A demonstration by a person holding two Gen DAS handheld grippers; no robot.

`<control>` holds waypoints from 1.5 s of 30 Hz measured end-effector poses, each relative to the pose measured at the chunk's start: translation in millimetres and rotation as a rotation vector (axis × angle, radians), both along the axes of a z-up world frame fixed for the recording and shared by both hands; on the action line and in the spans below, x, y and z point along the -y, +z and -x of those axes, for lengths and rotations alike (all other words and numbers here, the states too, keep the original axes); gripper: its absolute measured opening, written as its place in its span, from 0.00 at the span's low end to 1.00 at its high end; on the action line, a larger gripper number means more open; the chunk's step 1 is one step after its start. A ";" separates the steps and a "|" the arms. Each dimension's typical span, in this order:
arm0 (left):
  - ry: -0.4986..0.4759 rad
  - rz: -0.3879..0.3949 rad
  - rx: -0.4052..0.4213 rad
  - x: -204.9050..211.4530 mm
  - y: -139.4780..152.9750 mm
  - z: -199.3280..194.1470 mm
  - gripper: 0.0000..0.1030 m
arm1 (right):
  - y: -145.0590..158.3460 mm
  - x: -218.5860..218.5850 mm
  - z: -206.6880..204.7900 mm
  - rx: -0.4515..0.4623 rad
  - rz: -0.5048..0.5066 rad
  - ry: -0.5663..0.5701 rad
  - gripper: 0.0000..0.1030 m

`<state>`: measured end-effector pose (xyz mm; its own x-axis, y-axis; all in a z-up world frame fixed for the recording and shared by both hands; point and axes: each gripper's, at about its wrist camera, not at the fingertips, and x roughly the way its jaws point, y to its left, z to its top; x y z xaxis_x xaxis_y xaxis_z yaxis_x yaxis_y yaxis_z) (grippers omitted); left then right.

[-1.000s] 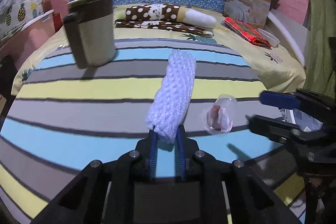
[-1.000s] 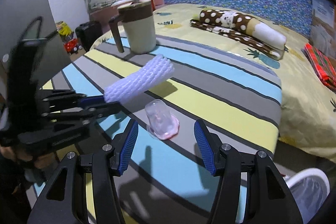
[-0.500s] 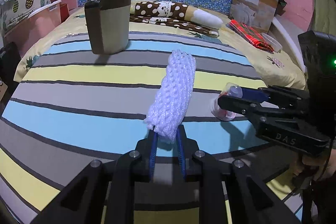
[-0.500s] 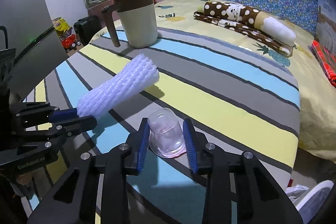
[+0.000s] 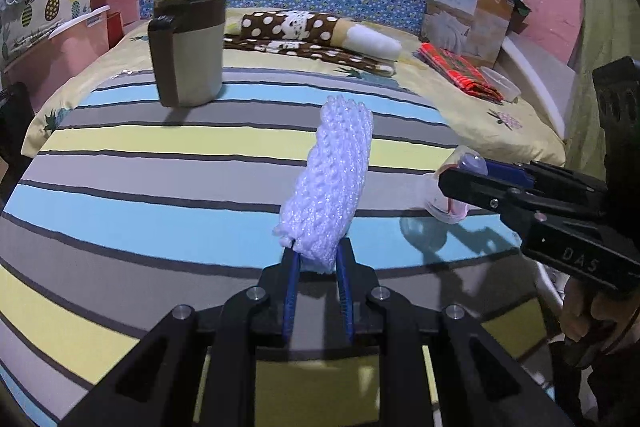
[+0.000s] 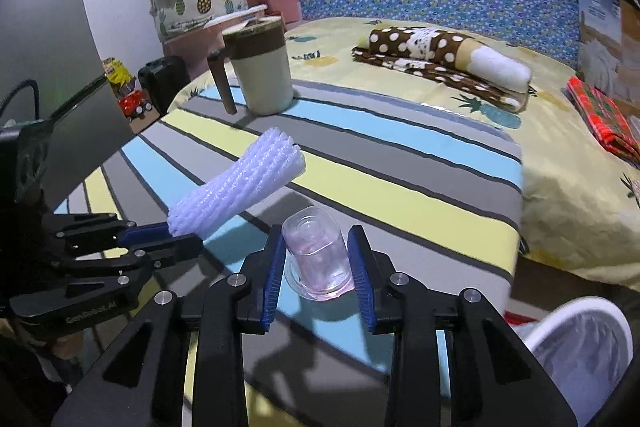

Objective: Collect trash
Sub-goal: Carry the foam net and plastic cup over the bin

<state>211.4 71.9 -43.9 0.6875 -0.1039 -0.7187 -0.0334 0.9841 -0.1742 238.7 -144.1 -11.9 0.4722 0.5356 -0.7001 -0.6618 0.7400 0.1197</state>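
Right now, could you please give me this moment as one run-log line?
left tool: shut on foam net | right tool: shut on clear cup | both lifted off striped table

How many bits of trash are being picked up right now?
2. The white foam net is clamped in the left gripper; the clear plastic cup sits between the right gripper jaws.

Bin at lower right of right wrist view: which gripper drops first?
Right. The right gripper, shut on the clear cup, sits nearest the white bin; the left gripper holds the foam net farther away.
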 end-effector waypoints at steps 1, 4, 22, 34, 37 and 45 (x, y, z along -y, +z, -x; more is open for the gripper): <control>-0.004 0.002 0.004 3.4 1.8 2.5 0.18 | 2.0 4.4 3.2 0.001 -0.006 -0.008 0.33; -0.022 0.010 0.014 14.2 7.3 10.1 0.18 | 5.1 14.8 9.5 0.003 -0.016 -0.032 0.33; -0.140 0.029 0.046 82.5 28.1 44.4 0.18 | 18.6 74.0 44.6 0.029 -0.068 -0.163 0.33; -0.234 0.018 0.035 129.2 28.2 41.1 0.18 | 14.1 109.0 52.2 0.033 -0.091 -0.252 0.33; -0.256 0.017 0.027 141.5 26.9 39.4 0.18 | 13.6 118.8 51.8 0.033 -0.095 -0.275 0.33; -0.313 0.009 0.013 170.7 24.6 30.6 0.18 | 10.3 151.8 50.3 0.027 -0.110 -0.355 0.33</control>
